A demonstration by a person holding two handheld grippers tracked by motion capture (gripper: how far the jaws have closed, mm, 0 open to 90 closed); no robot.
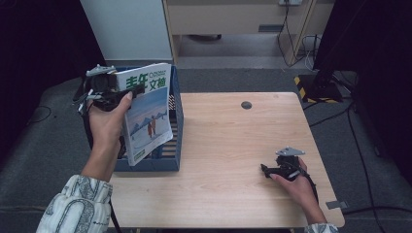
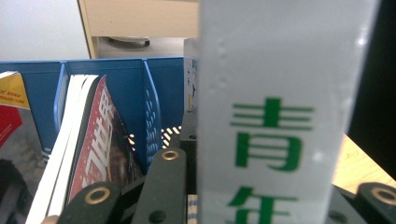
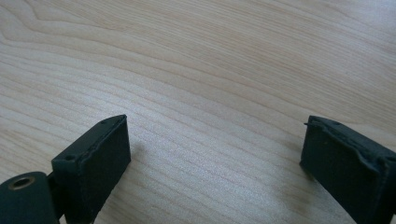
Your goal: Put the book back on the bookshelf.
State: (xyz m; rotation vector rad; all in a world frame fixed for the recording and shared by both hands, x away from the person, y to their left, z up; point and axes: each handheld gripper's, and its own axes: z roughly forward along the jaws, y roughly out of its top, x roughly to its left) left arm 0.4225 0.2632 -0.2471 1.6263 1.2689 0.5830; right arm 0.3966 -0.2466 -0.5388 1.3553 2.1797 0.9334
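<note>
Currently: magazine (image 1: 148,114), light, floppy, glossy, upright over blue rack (image 1: 176,121) at far left; left gripper (image 1: 127,92) clamps its spine edge, the best hold. Right gripper (image 1: 266,170) open, resting on counter (image 1: 228,145).

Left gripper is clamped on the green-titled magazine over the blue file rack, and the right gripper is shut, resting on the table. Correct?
Not quite. The right gripper is open: the right gripper view shows its jaws wide apart over bare table. The left gripper does clamp the magazine over the blue file rack.
</note>
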